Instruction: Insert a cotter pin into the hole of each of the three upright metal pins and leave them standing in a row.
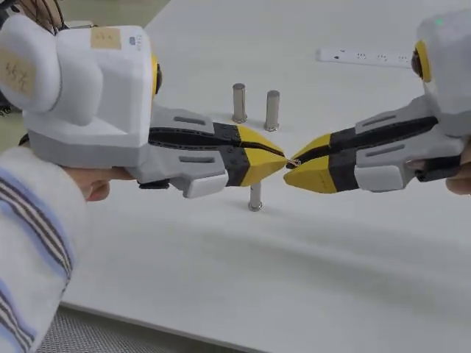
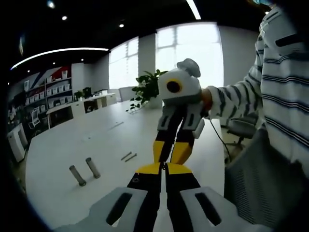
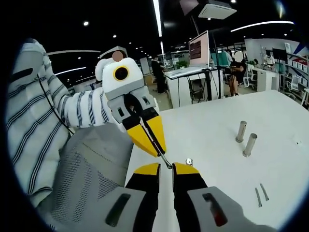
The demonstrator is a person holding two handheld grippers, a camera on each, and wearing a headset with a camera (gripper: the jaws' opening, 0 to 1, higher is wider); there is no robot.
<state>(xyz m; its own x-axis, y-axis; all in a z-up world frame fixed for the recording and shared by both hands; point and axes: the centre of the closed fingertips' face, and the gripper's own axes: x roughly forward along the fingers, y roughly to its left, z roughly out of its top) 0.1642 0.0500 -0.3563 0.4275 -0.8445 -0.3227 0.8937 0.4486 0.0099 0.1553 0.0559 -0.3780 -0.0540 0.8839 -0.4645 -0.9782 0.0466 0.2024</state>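
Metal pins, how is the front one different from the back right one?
The front pin stands alone; the back right pin has a neighbour close beside it. In the head view the left claw hides the front pin's top; the back right pin shows whole. The front pin is close to the cotter pin that claw holds; the back right pin stands clear. Both are upright and silvery.

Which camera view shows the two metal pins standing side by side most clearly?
The head view: the two metal pins stand upright, sharp and unobstructed. The left gripper view shows them small and leaning; the right gripper view shows them small, off to one side.
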